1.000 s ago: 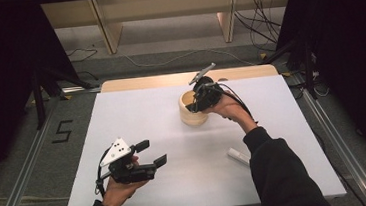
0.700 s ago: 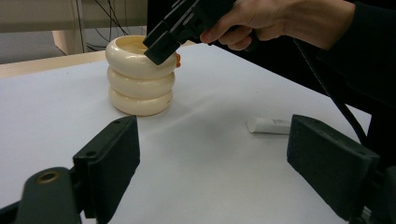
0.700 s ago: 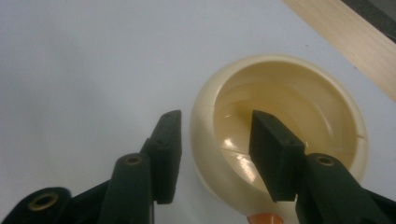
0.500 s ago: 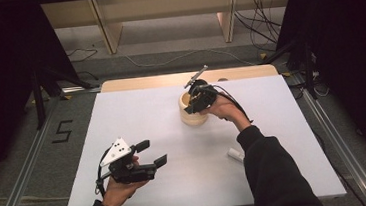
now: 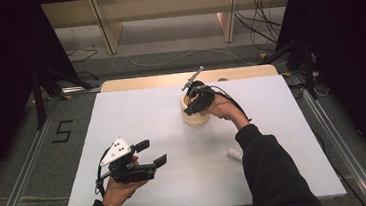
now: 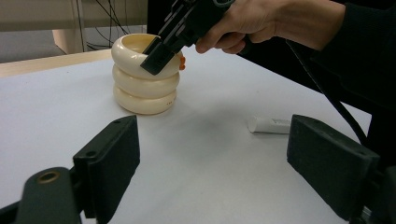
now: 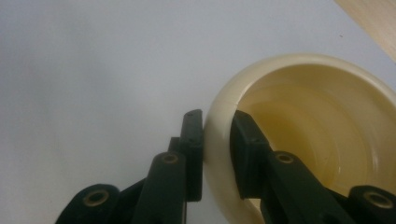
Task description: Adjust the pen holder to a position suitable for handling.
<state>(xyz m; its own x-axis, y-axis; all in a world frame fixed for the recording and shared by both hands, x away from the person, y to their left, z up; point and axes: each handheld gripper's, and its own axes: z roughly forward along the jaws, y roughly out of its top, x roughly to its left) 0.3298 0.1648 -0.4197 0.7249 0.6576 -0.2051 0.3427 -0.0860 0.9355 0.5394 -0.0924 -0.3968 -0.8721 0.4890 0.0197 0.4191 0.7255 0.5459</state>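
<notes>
On white table [image 5: 136,112], cream ringed pot [image 5: 195,118], wood shelving [image 5: 162,4] behind, cables [image 5: 259,21] on floor.

The ribbed pot [image 5: 195,113] is set on the bench [image 5: 136,112], right of centre toward the far edge. A small tube [image 5: 234,154] lies near and to its right. The left gripper [image 5: 148,153] is held over the near-left part, well apart from both.
</notes>
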